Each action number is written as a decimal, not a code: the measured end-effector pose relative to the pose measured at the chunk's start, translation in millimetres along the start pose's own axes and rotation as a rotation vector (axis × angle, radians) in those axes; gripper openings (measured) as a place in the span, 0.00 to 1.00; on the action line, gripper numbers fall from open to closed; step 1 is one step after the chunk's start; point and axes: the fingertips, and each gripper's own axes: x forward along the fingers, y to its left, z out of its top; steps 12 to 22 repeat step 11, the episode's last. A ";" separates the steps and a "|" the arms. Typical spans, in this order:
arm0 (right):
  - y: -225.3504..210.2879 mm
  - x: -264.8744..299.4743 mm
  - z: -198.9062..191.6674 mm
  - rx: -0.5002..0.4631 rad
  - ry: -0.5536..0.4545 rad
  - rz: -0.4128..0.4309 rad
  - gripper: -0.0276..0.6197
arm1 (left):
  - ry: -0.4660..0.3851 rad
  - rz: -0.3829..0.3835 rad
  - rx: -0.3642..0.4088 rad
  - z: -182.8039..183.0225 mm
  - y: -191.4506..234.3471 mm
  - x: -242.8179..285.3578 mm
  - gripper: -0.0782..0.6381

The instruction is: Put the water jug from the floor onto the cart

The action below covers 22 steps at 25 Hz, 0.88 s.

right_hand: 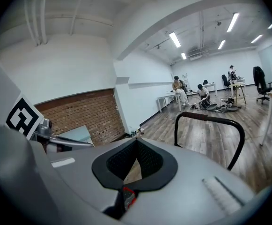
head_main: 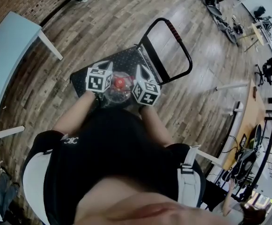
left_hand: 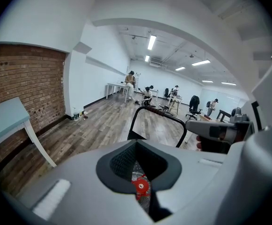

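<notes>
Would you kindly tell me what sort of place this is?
Probably an open-plan office or lab: wood-plank floor, white desks with people working at them, a black swivel office chair, fluorescent strip lights overhead.

The head view looks steeply down past the person's chest onto the cart. Both gripper views ride close above it and face across the room. All three share the cart handle.

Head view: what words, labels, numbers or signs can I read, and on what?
None readable.
Left marker cube: black-and-white square pattern, no letters.
Right marker cube: the same.
Shirt logo: small white mark, too blurred to read.
Jug cap: red, no legible print.
</notes>
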 end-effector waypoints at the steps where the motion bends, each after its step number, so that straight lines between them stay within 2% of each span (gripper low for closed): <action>1: -0.9 -0.6 -1.5 0.003 0.003 -0.002 0.06 | 0.000 0.000 0.003 -0.8 -1.1 -0.4 0.11; 22: -7.3 -5.1 -9.1 0.024 0.023 -0.016 0.06 | 0.003 0.011 0.007 -3.2 -3.7 -2.8 0.11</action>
